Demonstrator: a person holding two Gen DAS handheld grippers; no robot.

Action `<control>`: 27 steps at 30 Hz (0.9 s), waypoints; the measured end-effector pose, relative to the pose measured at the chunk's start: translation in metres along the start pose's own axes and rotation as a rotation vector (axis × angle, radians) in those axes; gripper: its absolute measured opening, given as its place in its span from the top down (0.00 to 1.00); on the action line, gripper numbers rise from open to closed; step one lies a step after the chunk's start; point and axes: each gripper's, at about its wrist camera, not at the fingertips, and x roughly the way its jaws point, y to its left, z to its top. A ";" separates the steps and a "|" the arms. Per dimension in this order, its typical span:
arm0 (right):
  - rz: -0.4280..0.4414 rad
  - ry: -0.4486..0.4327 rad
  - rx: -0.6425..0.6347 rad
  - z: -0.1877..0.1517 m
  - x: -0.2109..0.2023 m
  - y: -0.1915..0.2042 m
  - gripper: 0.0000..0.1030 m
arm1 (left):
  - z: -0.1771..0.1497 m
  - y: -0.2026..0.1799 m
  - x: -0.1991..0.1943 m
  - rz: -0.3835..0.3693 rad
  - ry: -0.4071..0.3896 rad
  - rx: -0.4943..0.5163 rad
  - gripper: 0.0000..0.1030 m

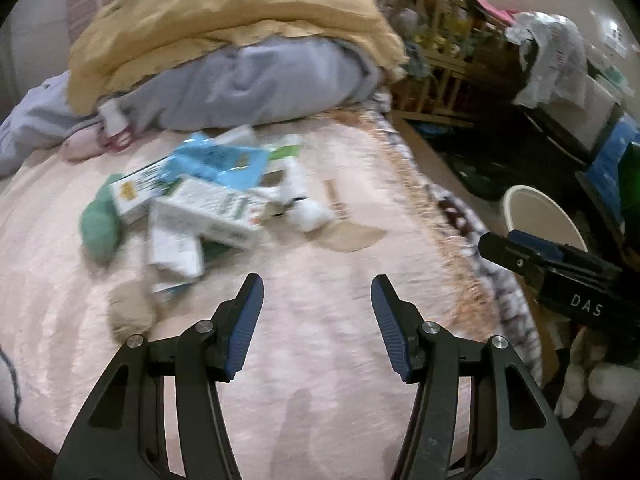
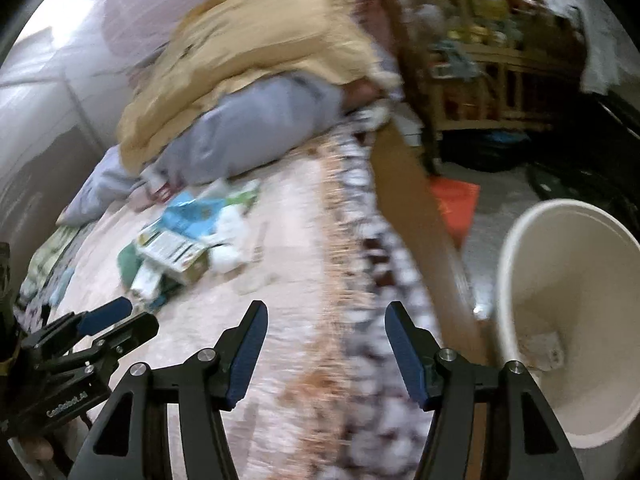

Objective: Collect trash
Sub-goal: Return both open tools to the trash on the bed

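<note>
While both grippers hover over the bed (image 1: pixel 340 360), we hold the left gripper (image 1: pixel 317 320) and right gripper (image 2: pixel 326 344) with jaws parted, nothing between them. We see the trash pile (image 1: pixel 200 204) at 11 o'clock and the bin (image 2: pixel 568 320) at 3 o'clock.

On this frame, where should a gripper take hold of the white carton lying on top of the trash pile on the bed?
Probably the white carton is best pinched across its narrow thickness at the near long edge, coming from above and the near side: it lies flat, tilted on other boxes, and that edge is exposed.
</note>
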 end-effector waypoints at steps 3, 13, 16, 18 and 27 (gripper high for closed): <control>0.049 0.021 -0.051 0.000 0.010 0.024 0.43 | -0.006 0.029 -0.006 0.041 0.009 -0.033 0.47; 0.113 0.065 -0.166 0.005 0.050 0.077 0.43 | -0.032 0.123 -0.019 0.140 0.035 -0.184 0.47; 0.118 0.080 -0.177 0.012 0.066 0.085 0.43 | -0.036 0.141 -0.016 0.131 0.041 -0.237 0.47; 0.115 0.091 -0.176 0.018 0.078 0.088 0.43 | -0.037 0.148 -0.013 0.125 0.045 -0.257 0.47; 0.098 0.140 -0.199 0.040 0.141 0.100 0.43 | -0.034 0.169 0.023 0.092 0.081 -0.301 0.47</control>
